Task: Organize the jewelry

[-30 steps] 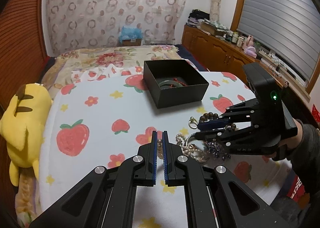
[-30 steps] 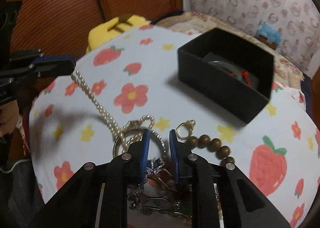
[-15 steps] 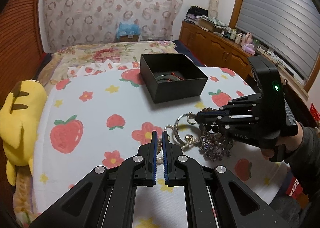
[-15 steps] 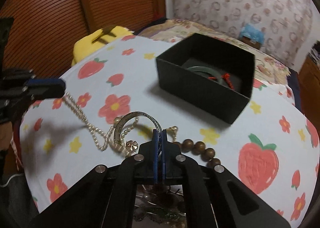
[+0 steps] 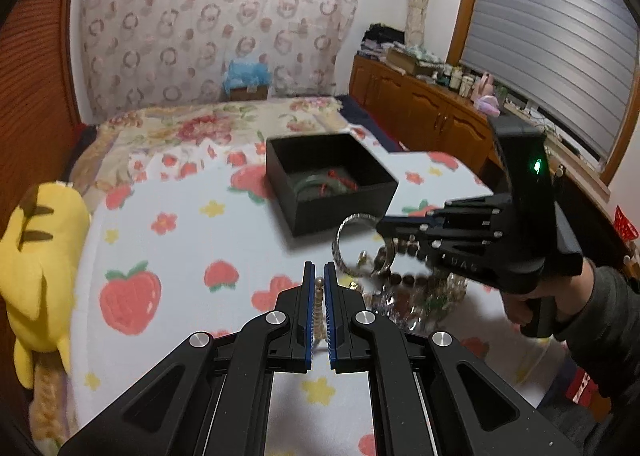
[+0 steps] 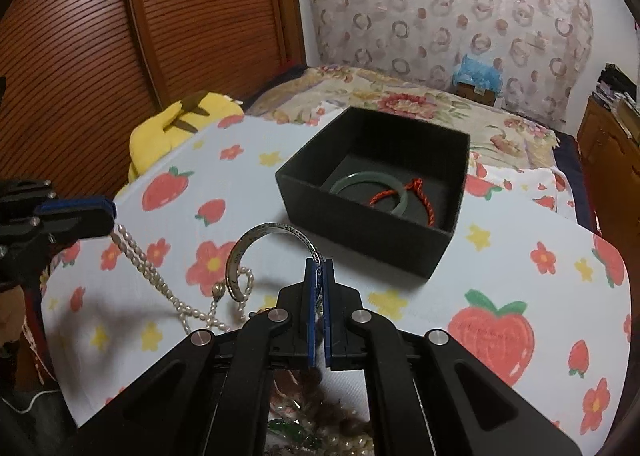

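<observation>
My right gripper (image 6: 319, 262) is shut on a silver cuff bangle (image 6: 248, 244) and holds it above the cloth, short of the black box (image 6: 360, 240). In the left wrist view that gripper (image 5: 384, 225) and the bangle (image 5: 345, 240) hang just right of the box (image 5: 340, 212). The box holds a green jade bangle (image 6: 360, 182) and a red cord bracelet (image 6: 404, 196). My left gripper (image 5: 319, 270) is shut on a pearl necklace (image 5: 318, 296); its strand (image 6: 144, 260) trails to the jewelry pile (image 5: 420, 292), and one loop hooks over the cuff's end.
The table wears a white cloth with strawberries and flowers (image 5: 168, 256). A yellow plush toy (image 5: 36, 256) sits at its left edge. A bed (image 5: 192, 124) lies behind the table, wooden cabinets (image 5: 420, 112) at the right. More jewelry lies under my right gripper (image 6: 320, 416).
My right gripper shut on the silver bangle and lifted it toward the box. My left gripper kept its hold on the pearl strand, which has pulled taut.
</observation>
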Demonstrator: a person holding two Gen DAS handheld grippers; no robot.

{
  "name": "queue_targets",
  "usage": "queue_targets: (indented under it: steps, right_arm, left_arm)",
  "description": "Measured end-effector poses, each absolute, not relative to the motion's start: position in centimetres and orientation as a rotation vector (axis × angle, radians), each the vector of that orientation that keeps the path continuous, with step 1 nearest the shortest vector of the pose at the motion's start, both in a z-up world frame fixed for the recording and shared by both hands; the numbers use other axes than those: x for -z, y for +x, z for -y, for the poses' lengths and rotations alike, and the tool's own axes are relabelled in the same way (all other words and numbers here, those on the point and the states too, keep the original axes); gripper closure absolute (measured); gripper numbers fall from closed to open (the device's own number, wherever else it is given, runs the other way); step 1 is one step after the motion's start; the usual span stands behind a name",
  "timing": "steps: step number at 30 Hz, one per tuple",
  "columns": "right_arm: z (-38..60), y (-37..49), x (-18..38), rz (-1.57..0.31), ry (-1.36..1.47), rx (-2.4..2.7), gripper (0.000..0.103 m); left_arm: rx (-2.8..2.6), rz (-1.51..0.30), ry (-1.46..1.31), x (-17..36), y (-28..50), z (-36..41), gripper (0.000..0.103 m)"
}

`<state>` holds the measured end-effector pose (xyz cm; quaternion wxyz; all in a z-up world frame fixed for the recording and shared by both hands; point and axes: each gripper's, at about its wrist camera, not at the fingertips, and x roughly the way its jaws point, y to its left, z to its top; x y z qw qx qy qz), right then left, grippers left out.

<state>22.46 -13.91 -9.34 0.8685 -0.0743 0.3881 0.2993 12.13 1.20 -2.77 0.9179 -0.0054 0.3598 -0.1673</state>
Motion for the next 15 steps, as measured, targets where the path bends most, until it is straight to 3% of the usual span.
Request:
queue_targets:
  steps: [15]
  right_arm:
    - [15.5, 23.2, 7.7, -0.777, -0.150, -0.586, 0.099]
  left_arm:
    - [0.366, -0.597, 0.022, -3.2, 14.6, 0.4, 0.099]
